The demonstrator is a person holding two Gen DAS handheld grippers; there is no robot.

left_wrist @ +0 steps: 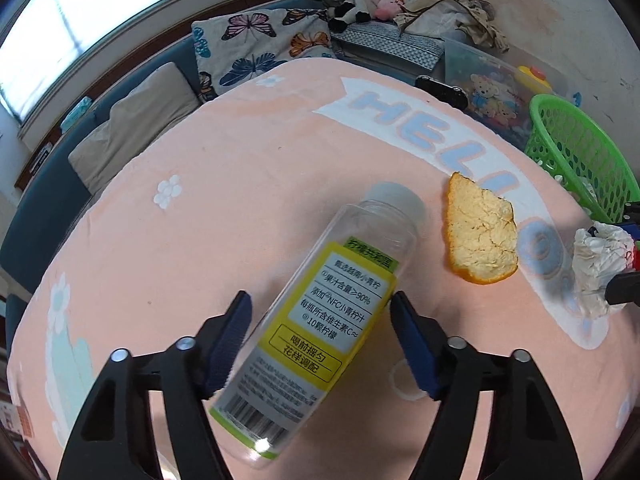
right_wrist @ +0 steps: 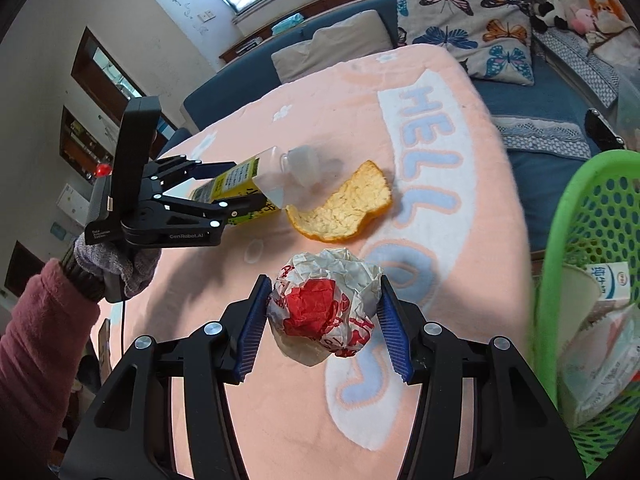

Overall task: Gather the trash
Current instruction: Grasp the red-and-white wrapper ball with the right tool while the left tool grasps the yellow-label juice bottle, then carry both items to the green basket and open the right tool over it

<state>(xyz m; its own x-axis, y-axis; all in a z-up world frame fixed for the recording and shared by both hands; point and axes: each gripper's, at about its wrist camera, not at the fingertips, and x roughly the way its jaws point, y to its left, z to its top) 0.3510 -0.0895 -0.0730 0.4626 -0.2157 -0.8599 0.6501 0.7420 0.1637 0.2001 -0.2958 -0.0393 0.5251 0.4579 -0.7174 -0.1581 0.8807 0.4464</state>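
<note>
On the far left of the right wrist view we see a person's hand point(right_wrist: 116, 268) in a grey knit glove, with a pink sleeve point(right_wrist: 36, 344), gripping the handle of the left gripper point(right_wrist: 248, 188). Its fingers point(left_wrist: 228, 340) reach around a clear plastic bottle point(left_wrist: 316, 312) with a yellow label. The bottle lies on its side on the pink blanket point(left_wrist: 224, 184) that covers the bench. In the left wrist view the right finger touches the label, but we cannot tell if the left finger presses on the bottle. So the fingers are partly open around the bottle, and we cannot say the grip is tight. The bottle looks empty, and its cap point(left_wrist: 396, 200) is on, pointing away from us.

Just to the right of the bottle lies a piece of orange peel point(left_wrist: 480, 232), with its pale inside facing up. It rests on the blanket by the white band with the blue word "HELLO".

Next comes the right gripper point(right_wrist: 324, 320). Its blue fingers point(right_wrist: 252, 332) squeeze a crumpled ball of white and red paper point(right_wrist: 324, 304) from both sides. The ball hangs above the blanket, so the gripper has hold of it.

On the far right stands a green plastic basket point(right_wrist: 560, 216) with holes in its walls, at the edge of the bench. Inside it we see a paper cup point(right_wrist: 588, 284) with blue writing and some crumpled wrapping point(right_wrist: 600, 364). The paper ball is near the basket but not in it.
</note>
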